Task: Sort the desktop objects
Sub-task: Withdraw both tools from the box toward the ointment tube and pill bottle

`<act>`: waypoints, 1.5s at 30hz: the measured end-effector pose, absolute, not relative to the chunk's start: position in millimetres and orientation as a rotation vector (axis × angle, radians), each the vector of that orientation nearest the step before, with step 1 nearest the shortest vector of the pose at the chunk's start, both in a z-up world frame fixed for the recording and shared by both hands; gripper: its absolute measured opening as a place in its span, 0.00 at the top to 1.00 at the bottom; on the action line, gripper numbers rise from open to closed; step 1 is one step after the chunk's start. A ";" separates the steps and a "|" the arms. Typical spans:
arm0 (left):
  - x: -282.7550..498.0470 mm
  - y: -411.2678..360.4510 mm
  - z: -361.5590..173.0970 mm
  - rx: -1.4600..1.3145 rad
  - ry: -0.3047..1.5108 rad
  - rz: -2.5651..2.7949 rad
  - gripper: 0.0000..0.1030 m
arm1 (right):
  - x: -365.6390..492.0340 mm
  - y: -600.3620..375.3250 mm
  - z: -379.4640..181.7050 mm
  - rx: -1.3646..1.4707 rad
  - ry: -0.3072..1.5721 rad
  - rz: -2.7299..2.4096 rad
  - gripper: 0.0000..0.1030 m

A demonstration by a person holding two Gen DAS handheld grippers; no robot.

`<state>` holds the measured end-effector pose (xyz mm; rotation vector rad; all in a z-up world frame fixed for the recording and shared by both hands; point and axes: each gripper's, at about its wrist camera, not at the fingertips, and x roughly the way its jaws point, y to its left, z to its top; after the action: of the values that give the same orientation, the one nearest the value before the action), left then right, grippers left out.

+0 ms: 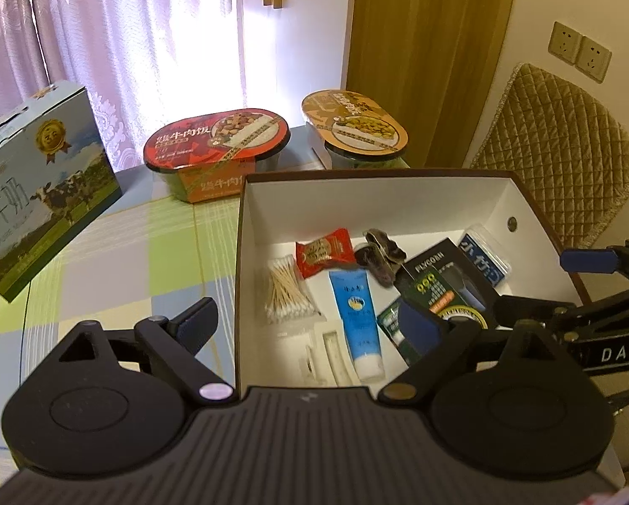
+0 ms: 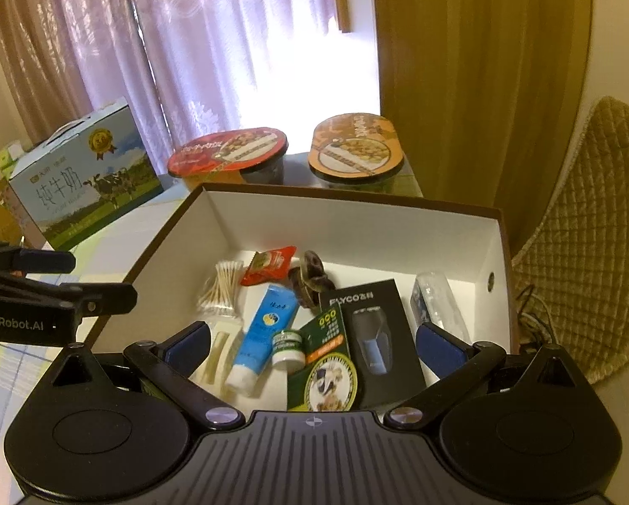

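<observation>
An open cardboard box (image 1: 356,193) (image 2: 356,227) with white walls holds cotton swabs (image 1: 287,294), a red snack packet (image 1: 325,250), a blue-white tube (image 1: 358,320), a dark hair clip (image 1: 379,259), a black FLYCO shaver box (image 2: 377,328), a green packet (image 2: 327,336), a small jar (image 2: 287,347) and a clear case (image 2: 434,299). My left gripper (image 1: 308,326) hovers open over the box's near left wall, holding nothing. Over the box's near side my right gripper (image 2: 312,341) is open and empty too. Each gripper shows at the edge of the other's view.
On the checked tablecloth (image 1: 125,261) a milk carton (image 1: 41,185) stands to the left. Behind the box are a red rice bowl (image 1: 217,143) and an orange bowl (image 1: 354,124). A quilted chair (image 1: 566,160) is at the right, curtains behind.
</observation>
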<state>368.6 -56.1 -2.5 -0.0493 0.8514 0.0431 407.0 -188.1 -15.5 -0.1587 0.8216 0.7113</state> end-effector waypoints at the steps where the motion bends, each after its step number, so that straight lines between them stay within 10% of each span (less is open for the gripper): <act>1: 363.8 -55.7 -1.9 -0.054 0.853 0.043 0.12 | 402.1 -189.8 -14.3 -0.156 0.819 0.710 0.02; 45: 235.6 -34.8 -16.2 -0.050 0.883 -0.013 0.12 | 270.0 -192.0 -17.9 -0.138 0.864 0.680 0.02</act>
<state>235.6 -34.8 -16.2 -0.0498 0.8829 -0.0129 270.0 -192.0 -17.9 -0.1377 0.8637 0.6796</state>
